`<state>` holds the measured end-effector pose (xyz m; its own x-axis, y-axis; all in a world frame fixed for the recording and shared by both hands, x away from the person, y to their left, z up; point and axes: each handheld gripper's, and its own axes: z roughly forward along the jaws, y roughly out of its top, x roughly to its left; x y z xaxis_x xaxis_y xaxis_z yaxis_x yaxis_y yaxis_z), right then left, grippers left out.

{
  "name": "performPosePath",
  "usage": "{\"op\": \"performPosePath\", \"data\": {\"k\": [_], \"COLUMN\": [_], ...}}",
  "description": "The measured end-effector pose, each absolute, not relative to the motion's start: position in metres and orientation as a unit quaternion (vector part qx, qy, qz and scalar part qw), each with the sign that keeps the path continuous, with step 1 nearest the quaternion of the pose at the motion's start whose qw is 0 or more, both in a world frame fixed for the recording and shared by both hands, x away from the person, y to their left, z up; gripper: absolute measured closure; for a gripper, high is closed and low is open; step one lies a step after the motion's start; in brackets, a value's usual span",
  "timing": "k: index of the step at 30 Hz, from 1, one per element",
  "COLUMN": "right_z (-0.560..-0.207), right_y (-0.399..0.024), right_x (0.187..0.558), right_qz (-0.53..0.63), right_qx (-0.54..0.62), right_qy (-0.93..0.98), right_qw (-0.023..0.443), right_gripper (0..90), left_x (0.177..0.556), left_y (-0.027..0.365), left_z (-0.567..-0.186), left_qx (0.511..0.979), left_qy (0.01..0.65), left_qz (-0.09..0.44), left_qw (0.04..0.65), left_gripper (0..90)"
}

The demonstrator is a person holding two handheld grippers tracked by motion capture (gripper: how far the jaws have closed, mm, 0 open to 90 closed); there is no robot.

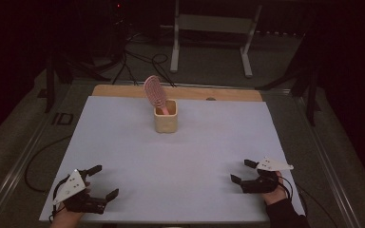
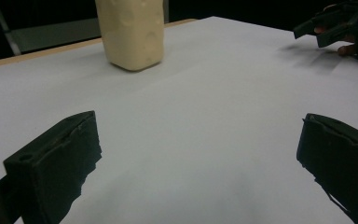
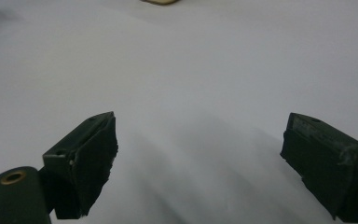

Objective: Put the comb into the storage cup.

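Two grippers low at near table edge, well apart: left gripper (image 1: 104,181) jaws spread, empty; right gripper (image 1: 243,171) likewise. Pink hairbrush (image 1: 154,92) stands in cream cup (image 1: 165,121) mid-table.

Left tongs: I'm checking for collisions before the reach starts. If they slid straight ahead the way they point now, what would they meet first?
Probably nothing soon. The left tongs are open over bare white table. The cream holder stands left of their line, though depth is unclear.
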<state>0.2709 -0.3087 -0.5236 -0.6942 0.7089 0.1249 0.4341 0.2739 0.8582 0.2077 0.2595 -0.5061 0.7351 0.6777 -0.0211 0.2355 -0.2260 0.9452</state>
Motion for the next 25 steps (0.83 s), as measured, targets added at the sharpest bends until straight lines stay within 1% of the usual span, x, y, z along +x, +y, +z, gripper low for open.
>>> {"op": "performPosePath", "data": {"k": [25], "right_z": [-0.5185], "right_y": [-0.2995], "right_x": [0.2715], "right_qz": [0.483], "right_qx": [0.350], "right_qy": [0.790], "right_qw": [0.144], "right_gripper": [10.0], "left_x": [0.2076], "left_y": [0.2594], "left_z": [-0.5062], "left_qx": [0.757], "left_qy": [0.302], "left_qz": [0.202], "left_qw": [0.543], "left_gripper": [0.0]}}
